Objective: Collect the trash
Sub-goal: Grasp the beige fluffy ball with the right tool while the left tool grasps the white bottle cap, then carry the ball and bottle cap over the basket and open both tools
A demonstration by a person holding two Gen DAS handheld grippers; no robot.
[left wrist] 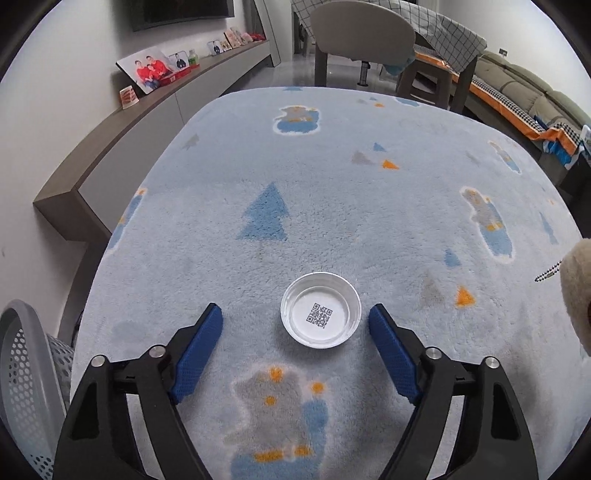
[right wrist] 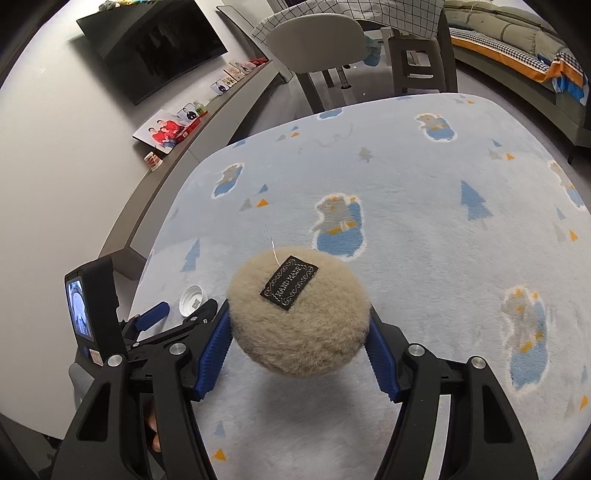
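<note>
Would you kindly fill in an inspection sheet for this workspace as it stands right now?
Surface: pale blue plush rug with tree and bear prints, spread on the floor.
Job's things: shallow white lid with a printed code, lying flat on the rug; round beige fluffy pad with a black label.
Clutter: nothing seen.
Grippers: left tool open, straddling the lid without touching it; right tool shut on the fluffy pad, which it holds above the rug.
Cables: nothing seen.
Surroundings: grey perforated basket at the rug's left edge, low wall shelf with photos, wall screen, chair, sofa.
</note>
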